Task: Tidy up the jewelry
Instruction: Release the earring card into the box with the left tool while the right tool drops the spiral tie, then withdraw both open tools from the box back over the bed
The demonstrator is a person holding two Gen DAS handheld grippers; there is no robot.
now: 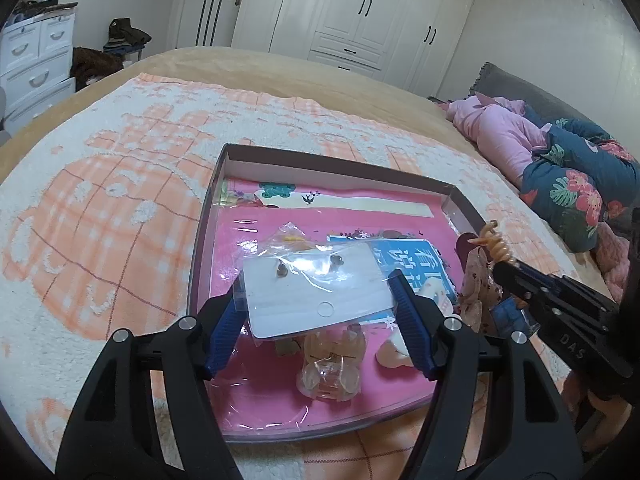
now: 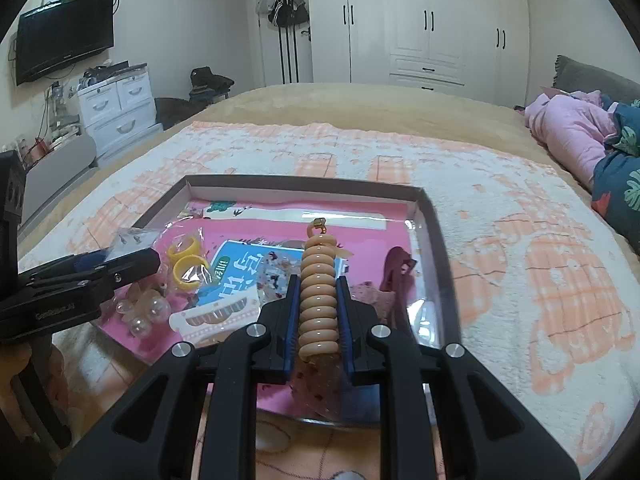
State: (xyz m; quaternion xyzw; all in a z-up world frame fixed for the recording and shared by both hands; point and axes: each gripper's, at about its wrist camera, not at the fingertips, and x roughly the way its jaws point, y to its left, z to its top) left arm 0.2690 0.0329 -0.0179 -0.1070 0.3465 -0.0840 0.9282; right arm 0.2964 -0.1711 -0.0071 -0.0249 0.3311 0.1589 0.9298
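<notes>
Both tools work above the shallow dark-rimmed cardboard tray with a pink lining (image 1: 224, 160), which lies on the peach-and-white fleece blanket (image 1: 100, 184) covering the bed. The left hand-held gripper (image 1: 318, 312) pinches a white earring card in a clear plastic sleeve (image 1: 312, 296) by its two side edges; the card is held flat and slightly tilted, its long axis running across the fingers and its hang-hole end toward the camera. The right hand-held gripper (image 2: 319, 312) is clamped on a beige spiral-coil hair tie (image 2: 318, 280), whose long axis runs forward along the fingers, its small gold clasp pointing away over the tray. Judged from this, each piece is best lowered level into a bare patch of lining, clear of the yellow plastic rings (image 2: 188, 260) and the clear bubble ornaments (image 2: 140, 312), before releasing.
</notes>
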